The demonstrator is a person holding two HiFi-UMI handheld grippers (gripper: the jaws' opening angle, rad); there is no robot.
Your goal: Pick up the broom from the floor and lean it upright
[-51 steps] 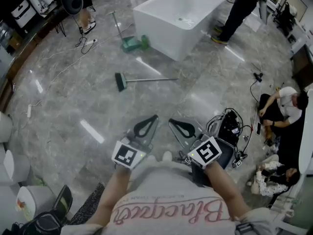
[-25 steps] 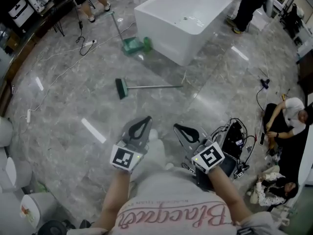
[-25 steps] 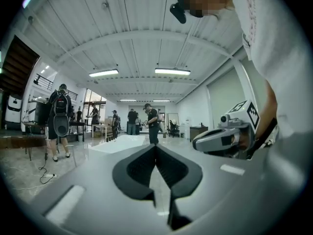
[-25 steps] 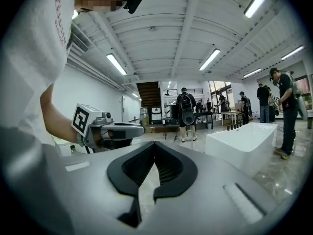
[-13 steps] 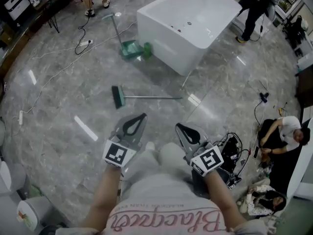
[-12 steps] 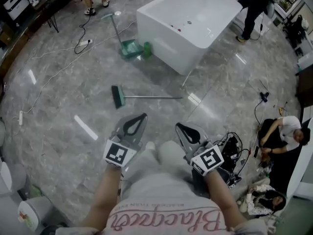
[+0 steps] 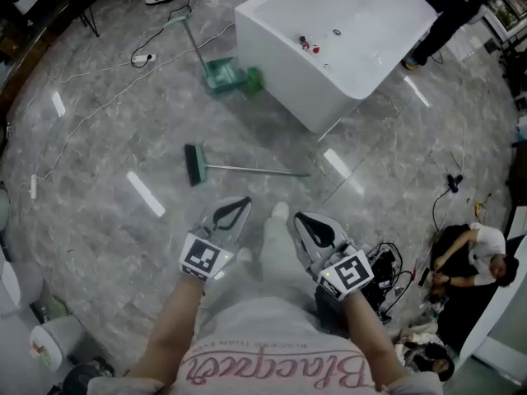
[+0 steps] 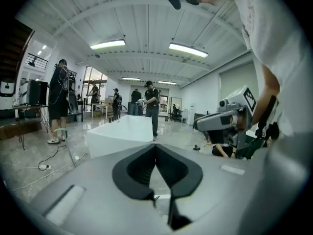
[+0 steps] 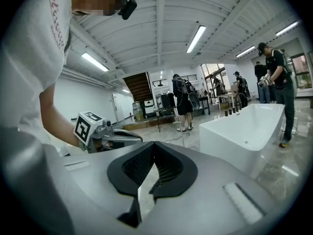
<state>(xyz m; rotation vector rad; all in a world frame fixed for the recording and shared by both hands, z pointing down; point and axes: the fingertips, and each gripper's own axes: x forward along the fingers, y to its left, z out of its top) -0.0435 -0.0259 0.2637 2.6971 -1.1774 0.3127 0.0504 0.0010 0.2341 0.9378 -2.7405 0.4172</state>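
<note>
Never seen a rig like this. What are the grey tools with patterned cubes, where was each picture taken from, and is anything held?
No robot here: a person carries a handheld two-jaw tool in each hand, the left gripper and right gripper. The top-down picture comes from a camera on the person's head; the other two come from cameras riding on each gripper, looking along its jaws. Both pairs of jaws are shut and empty. The broom lies flat on the marble floor, near a white bathtub, untouched.
</note>
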